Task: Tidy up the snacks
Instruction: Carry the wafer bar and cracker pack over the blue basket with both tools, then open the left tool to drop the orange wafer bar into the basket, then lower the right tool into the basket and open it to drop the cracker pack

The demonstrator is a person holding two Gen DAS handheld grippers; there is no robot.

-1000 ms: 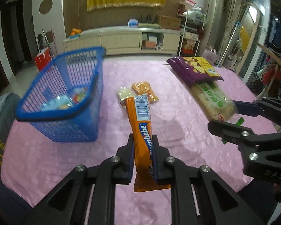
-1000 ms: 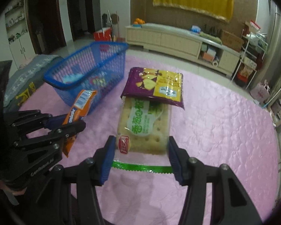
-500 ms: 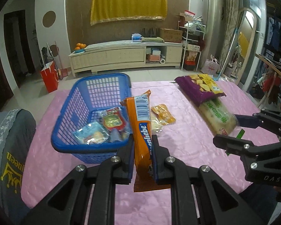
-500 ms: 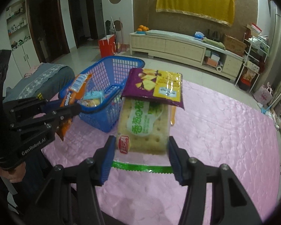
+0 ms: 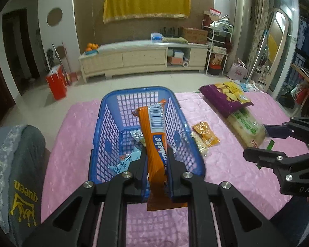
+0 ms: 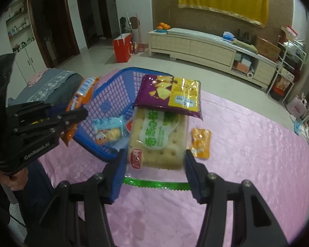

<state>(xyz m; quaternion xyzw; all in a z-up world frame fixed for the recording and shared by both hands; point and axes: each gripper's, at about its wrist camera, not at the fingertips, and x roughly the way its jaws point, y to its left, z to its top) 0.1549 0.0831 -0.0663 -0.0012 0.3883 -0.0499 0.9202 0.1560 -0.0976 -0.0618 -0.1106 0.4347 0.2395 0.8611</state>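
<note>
Left wrist view: the left tongs are clamped on an orange wafer pack, which stands up between the pads over the blue basket. The basket sits on the pink counter and already holds small wrapped snacks; a pale blue sachet lies near its front wall. Just right of the basket, on the counter, lie a small orange packet and a pale packet touching it. Further right, the right tongs grip a cracker pack, with a purple chip bag resting on its far end.

Right wrist view: the right tongs are closed on the near end of the cracker pack, a pad at each side. The purple chip bag lies on top of the pack's far part. The basket is to the left, partly behind the pack, and the orange packet lies on the counter just right of it. At the left edge the left tongs hold the wafer pack beside the basket's rim, with a hand on the handle.
</note>
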